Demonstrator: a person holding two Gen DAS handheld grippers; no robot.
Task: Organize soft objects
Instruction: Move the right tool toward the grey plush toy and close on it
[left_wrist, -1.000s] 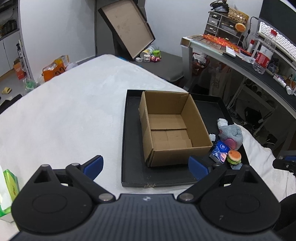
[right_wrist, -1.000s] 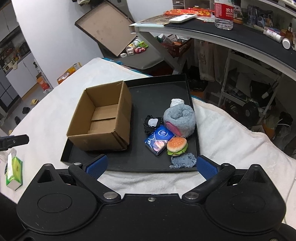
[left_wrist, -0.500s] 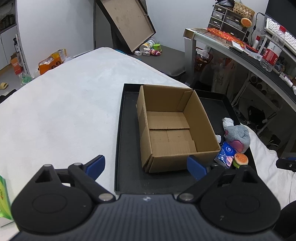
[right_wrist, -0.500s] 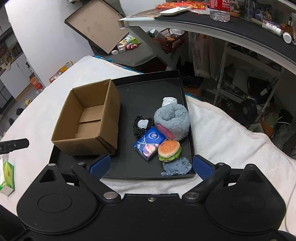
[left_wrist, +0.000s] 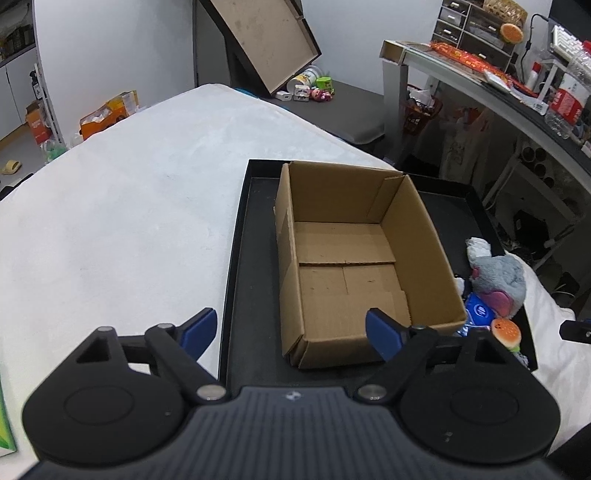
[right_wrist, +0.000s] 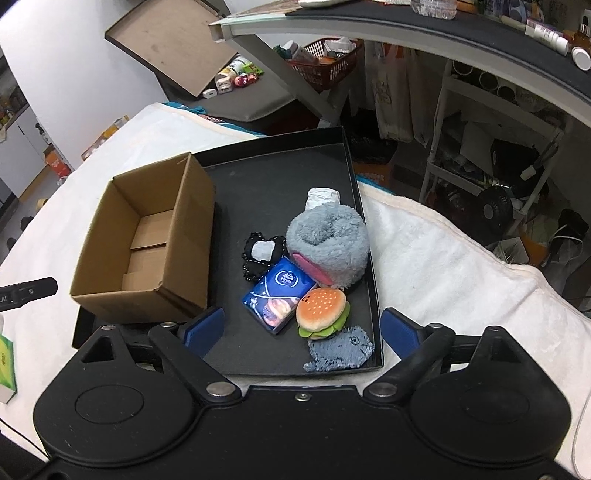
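1. The tray (right_wrist: 354, 192) lies on the tabletop (right_wrist: 443, 258).
2. The cardboard box (right_wrist: 147, 243) stands in the tray's left part.
3. Right of the box lie the plush toy (right_wrist: 328, 240), tissue pack (right_wrist: 279, 295) and burger toy (right_wrist: 323, 312), touching.
4. The knitted piece (right_wrist: 341, 349) lies nearest, in the tray's front right corner.

white blanket (left_wrist: 110, 221) | red basket (right_wrist: 325, 66) | water bottle (left_wrist: 569, 99)
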